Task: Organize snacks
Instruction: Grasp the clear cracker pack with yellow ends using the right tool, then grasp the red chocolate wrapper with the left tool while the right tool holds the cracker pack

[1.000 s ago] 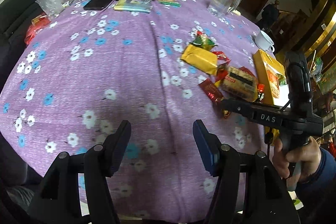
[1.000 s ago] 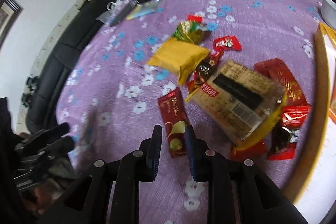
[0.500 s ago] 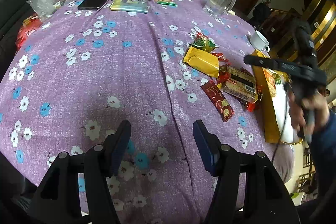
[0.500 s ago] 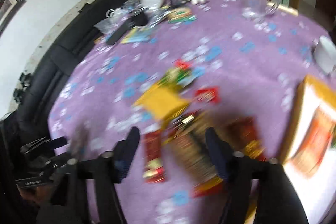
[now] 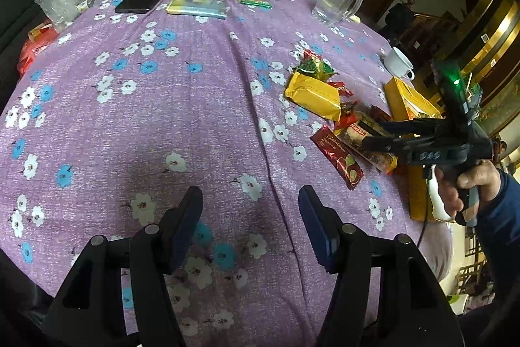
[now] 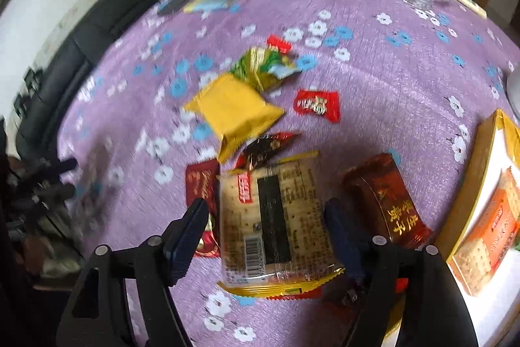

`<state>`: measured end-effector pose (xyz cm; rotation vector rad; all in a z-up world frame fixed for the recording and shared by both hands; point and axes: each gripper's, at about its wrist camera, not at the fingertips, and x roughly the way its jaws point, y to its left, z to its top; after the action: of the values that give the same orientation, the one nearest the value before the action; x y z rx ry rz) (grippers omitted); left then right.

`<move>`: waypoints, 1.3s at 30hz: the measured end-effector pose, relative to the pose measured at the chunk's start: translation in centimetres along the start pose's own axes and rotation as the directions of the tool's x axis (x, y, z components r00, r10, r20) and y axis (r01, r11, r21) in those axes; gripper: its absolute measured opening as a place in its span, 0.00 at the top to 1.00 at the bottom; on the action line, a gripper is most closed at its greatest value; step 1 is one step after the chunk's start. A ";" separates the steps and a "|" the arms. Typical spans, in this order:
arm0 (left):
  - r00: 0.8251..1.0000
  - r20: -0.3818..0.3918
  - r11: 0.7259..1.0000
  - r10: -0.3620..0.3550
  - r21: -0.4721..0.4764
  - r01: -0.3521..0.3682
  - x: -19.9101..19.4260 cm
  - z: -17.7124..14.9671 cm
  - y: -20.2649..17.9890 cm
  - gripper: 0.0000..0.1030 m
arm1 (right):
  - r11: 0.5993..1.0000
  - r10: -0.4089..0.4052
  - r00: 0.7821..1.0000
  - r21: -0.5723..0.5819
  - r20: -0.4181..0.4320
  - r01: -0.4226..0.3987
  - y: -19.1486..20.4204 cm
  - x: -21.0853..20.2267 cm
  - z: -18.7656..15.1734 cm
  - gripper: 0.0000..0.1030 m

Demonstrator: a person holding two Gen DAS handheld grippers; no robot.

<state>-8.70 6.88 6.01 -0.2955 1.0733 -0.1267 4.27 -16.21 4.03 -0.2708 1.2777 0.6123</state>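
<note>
From the left wrist, my left gripper [image 5: 250,226] hangs half-spread and empty over bare purple tablecloth [image 5: 162,119], well apart from the snack pile at the right, where the right gripper [image 5: 377,134] hovers over the cracker pack [image 5: 367,135]. From the right wrist, the right gripper [image 6: 266,226] has just been opening, its jaws straddling the clear cracker pack [image 6: 276,217] without pressing it; I would lower squarely, keep the dark red bar [image 6: 200,187] and the brown packet [image 6: 386,197] outside the fingers, then close across the pack's width for the yellow tray [image 6: 471,184].
</note>
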 end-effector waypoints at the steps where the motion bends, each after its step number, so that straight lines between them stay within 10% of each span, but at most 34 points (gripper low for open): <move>1: 1.000 -0.004 1.000 -0.004 0.006 0.004 0.1 0.0 -0.2 0.42 | 0.999 -0.029 1.000 -0.023 -0.010 0.029 0.3 0.4 -0.2 0.26; 10: 0.999 -0.036 0.999 -0.025 0.046 0.026 1.3 0.0 -2.7 0.42 | 0.980 -0.186 0.982 -0.062 0.019 0.187 2.7 0.9 -2.0 0.31; 18: 0.996 -0.065 0.998 -0.059 0.007 0.059 2.0 0.4 -5.5 0.42 | 0.999 -0.026 0.988 0.038 0.155 0.020 2.1 -6.0 -6.2 0.31; 28: 0.993 -0.108 0.994 -0.048 -0.099 0.037 6.7 2.7 -8.4 0.42 | 0.996 0.029 0.994 -0.092 0.105 -0.019 4.2 -6.8 -14.2 0.31; 39: 0.966 -0.116 0.973 0.231 0.012 -0.231 11.9 4.1 -12.6 0.51 | 0.987 0.045 0.992 -0.159 0.114 -0.026 3.8 -6.4 -16.9 0.31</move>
<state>1.10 -7.29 1.49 -0.1637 1.2159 0.0668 -12.57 -23.55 5.87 -0.3379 1.1247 0.7507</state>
